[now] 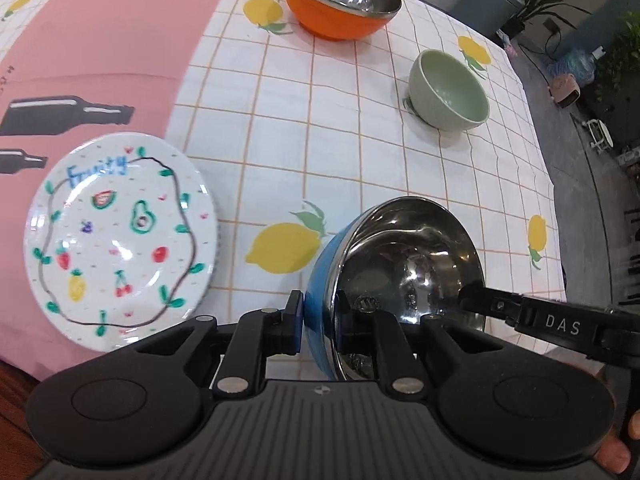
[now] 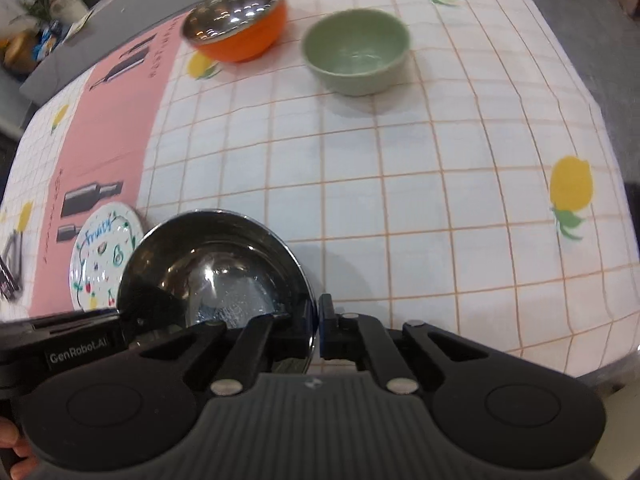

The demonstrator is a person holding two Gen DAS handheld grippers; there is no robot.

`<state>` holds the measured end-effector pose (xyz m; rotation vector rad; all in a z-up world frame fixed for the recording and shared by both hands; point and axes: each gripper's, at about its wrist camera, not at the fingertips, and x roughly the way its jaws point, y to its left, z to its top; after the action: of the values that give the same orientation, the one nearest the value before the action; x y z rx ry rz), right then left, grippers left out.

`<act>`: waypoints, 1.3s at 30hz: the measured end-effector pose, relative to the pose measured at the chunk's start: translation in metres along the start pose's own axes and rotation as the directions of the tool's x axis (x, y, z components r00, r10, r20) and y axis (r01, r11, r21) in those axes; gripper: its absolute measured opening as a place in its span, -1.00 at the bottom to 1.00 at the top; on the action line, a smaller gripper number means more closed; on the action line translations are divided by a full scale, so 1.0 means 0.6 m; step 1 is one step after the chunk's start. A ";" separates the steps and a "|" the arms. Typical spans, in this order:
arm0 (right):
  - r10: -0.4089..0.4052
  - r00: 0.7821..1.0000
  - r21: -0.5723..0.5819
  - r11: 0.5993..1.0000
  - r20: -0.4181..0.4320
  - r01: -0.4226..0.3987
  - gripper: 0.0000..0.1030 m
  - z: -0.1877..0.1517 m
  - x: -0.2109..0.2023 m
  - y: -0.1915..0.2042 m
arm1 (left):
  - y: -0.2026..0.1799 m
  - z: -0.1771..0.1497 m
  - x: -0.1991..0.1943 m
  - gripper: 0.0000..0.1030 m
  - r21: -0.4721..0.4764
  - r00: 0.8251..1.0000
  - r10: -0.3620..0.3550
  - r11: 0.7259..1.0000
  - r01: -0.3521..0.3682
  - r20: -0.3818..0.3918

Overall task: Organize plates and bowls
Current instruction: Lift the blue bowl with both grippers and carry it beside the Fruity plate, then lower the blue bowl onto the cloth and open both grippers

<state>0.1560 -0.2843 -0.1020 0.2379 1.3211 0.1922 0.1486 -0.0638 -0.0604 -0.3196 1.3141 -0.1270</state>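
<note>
blue bowl, steel inside, is the piece in hand right now, and you have it from both sides. in the left wrist view your left gripper is clamped on the bowl's near rim, one pad on the blue outer wall and the other finger inside against the steel. the right gripper comes in from the right edge with a finger reaching into the bowl on the opposite side. the bowl hangs tilted, its mouth turned toward the camera, over the lemon-print worktop just right of the fruit plate, which lies flat on the pink cloth. further off stand the orange bowl and the green bowl, upright and well apart from each other.

in the right wrist view the right gripper is clenched on the blue bowl's rim, inner finger in the steel, outer pad on the wall. the left gripper's body shows at the lower left, at the bowl's other side. the orange bowl and green bowl sit at the far end of the worktop; the fruit plate peeks out behind the held bowl.

my read: you're mid-carry, gathering the bowls together. next you need to level the bowl, bring it over whichever bowl or spot you choose, lower it squarely, then release both grips together so it doesn't tip.
</note>
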 end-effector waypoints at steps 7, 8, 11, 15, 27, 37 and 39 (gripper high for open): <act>-0.016 0.999 0.027 1.000 0.049 0.015 -0.95 0.008 -0.002 -0.009 | -0.003 0.009 0.014 -0.71 -0.022 1.000 -0.010 1.000 0.010 0.014; -0.021 0.998 0.033 0.999 0.051 0.020 -0.95 0.009 -0.001 -0.009 | -0.004 0.011 0.015 -0.71 -0.020 1.000 -0.009 1.000 0.009 0.018; -0.026 0.997 0.036 0.999 0.067 0.024 -0.95 0.015 0.001 -0.008 | -0.001 0.014 0.018 -0.71 -0.019 0.999 -0.012 1.000 0.013 0.037; -0.045 0.997 0.023 0.999 0.070 0.044 -0.94 0.019 0.006 0.000 | 0.001 0.014 0.022 -0.71 -0.017 0.999 -0.021 1.000 0.021 0.039; -0.050 0.999 0.087 0.995 0.009 0.049 -0.33 0.021 0.018 -0.014 | 0.002 0.015 0.022 -0.48 -0.022 0.999 -0.042 0.999 0.042 0.031; -0.023 0.999 0.099 0.995 0.043 0.019 -0.07 0.017 0.008 -0.018 | -0.002 0.016 -0.009 -0.05 -0.008 0.994 -0.066 0.998 0.067 0.090; -0.012 0.997 0.103 0.995 0.072 0.005 -0.01 0.014 0.001 -0.019 | -0.002 0.016 -0.018 -0.02 0.007 0.992 -0.050 0.999 0.050 0.115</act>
<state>0.1644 -0.2955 -0.1036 0.3235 1.2610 0.1074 0.1554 -0.0606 -0.0475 -0.3513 1.1921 -0.1516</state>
